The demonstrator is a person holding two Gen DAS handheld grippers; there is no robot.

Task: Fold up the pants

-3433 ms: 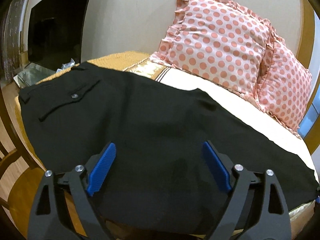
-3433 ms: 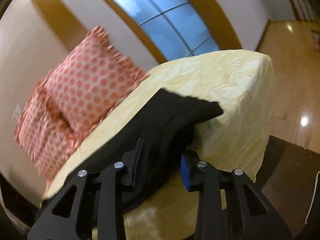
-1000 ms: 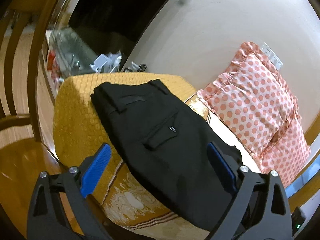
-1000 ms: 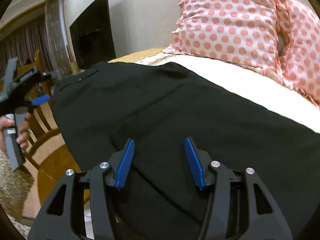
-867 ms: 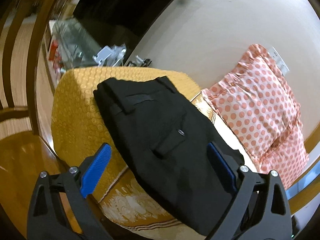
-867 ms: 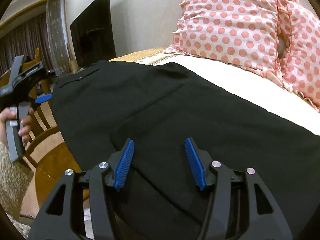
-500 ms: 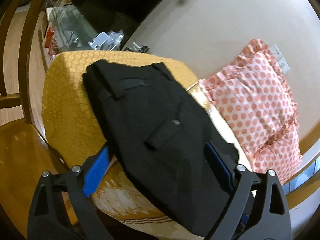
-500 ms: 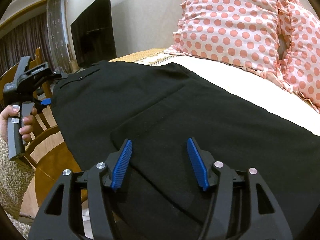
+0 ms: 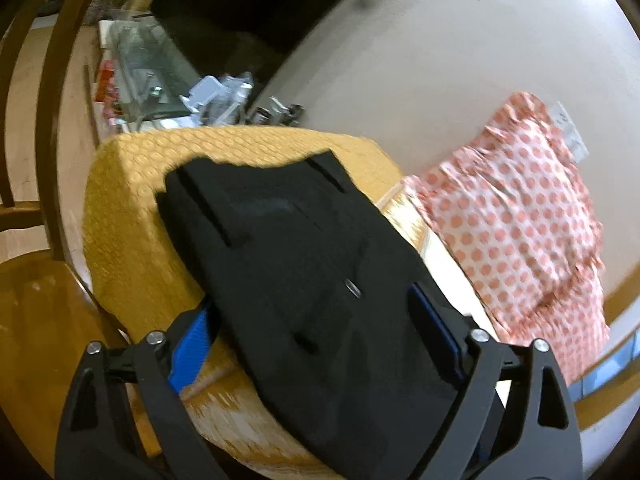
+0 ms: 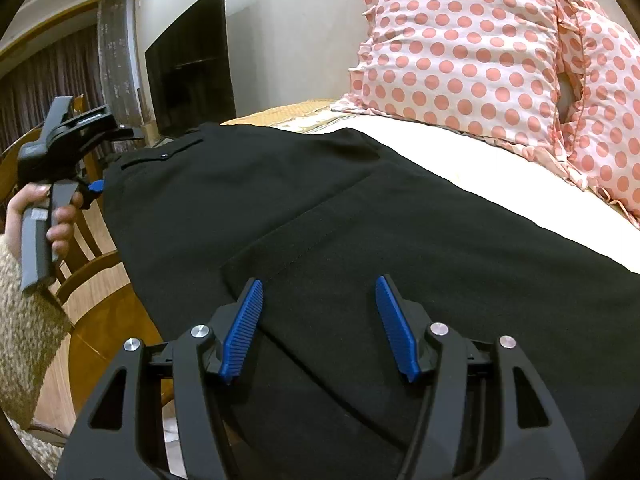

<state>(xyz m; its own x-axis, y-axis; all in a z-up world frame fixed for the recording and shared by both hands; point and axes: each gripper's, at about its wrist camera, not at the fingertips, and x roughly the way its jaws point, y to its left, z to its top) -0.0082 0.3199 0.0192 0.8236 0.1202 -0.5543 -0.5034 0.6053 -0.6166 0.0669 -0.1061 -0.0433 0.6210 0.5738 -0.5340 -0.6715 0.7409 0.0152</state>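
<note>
Black pants (image 9: pixel 304 264) lie flat on the bed, waistband toward the gold bed corner and the back pocket button facing up. In the right wrist view the pants (image 10: pixel 360 208) have their leg end folded back over the middle, and its hem edge runs just ahead of my fingers. My left gripper (image 9: pixel 316 332) is open, with its jaws on either side of the waist end of the pants. It also shows in the right wrist view (image 10: pixel 96 188), held in a hand at the waistband. My right gripper (image 10: pixel 318 324) is open and empty, low over the folded leg.
Two pink polka-dot pillows (image 10: pixel 472 52) lean on the wall at the head of the bed. A wooden chair (image 10: pixel 88 276) stands by the bed's left edge. A dark TV (image 10: pixel 188 68) and a cluttered glass stand (image 9: pixel 160 80) are past the gold bedspread corner (image 9: pixel 132 216).
My left gripper has moved in closer to the waist end of the pants, which now lies between its open jaws. My right gripper has opened a little wider and stays over the fold.
</note>
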